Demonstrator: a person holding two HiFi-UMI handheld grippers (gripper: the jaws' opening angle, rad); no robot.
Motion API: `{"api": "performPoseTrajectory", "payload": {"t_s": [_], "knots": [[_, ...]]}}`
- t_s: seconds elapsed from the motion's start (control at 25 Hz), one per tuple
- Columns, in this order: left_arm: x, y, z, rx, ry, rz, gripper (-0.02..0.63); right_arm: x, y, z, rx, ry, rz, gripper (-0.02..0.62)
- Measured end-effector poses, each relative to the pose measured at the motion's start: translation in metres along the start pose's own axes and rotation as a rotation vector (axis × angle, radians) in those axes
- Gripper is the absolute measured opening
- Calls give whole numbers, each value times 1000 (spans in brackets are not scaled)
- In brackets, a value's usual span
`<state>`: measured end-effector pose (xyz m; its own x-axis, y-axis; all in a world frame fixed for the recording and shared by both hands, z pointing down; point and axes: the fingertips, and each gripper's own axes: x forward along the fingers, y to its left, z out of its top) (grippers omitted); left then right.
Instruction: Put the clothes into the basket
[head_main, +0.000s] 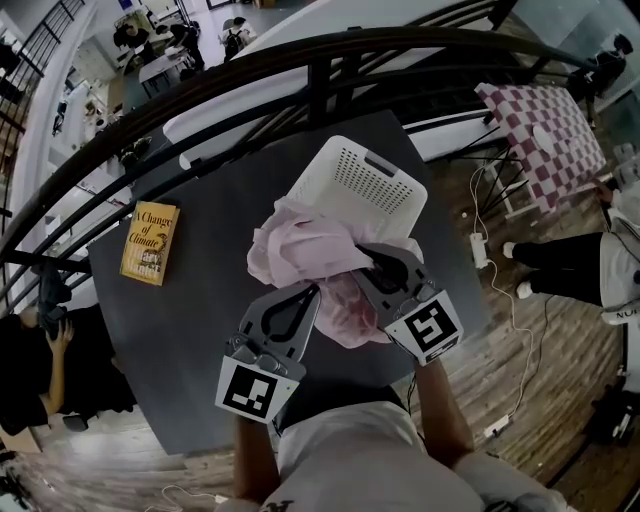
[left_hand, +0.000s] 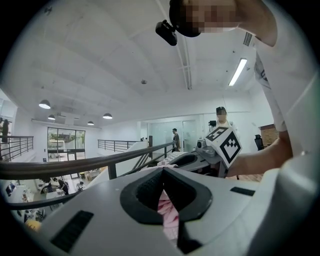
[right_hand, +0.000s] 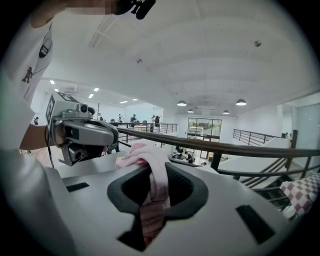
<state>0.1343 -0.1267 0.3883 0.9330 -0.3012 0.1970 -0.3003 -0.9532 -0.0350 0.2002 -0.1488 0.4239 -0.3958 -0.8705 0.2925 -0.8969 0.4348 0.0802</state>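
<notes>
One pink garment (head_main: 296, 248), one white basket (head_main: 362, 183), one book (head_main: 150, 243), one dark table (head_main: 195, 330), two tongs: left tongs (head_main: 312, 292), right tongs (head_main: 368, 262).

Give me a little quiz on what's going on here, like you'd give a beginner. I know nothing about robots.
1. True or false: the left gripper and the right gripper are both shut on the pink garment.
2. In the head view, what lies on the dark table to the left of the basket? A) a book B) a mug C) a shoe
3. Fill in: the basket is ___ in colour.
Key: 1 true; each gripper view shows pink cloth pinched between its jaws. 2 A. 3 white.
</notes>
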Motion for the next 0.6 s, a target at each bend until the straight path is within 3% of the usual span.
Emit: {"api": "performPoseTrajectory", "payload": {"t_s": [0.6], "knots": [[10,10,-32,-76,31,9,3,34,14,-38,-157,205,61,77]]}}
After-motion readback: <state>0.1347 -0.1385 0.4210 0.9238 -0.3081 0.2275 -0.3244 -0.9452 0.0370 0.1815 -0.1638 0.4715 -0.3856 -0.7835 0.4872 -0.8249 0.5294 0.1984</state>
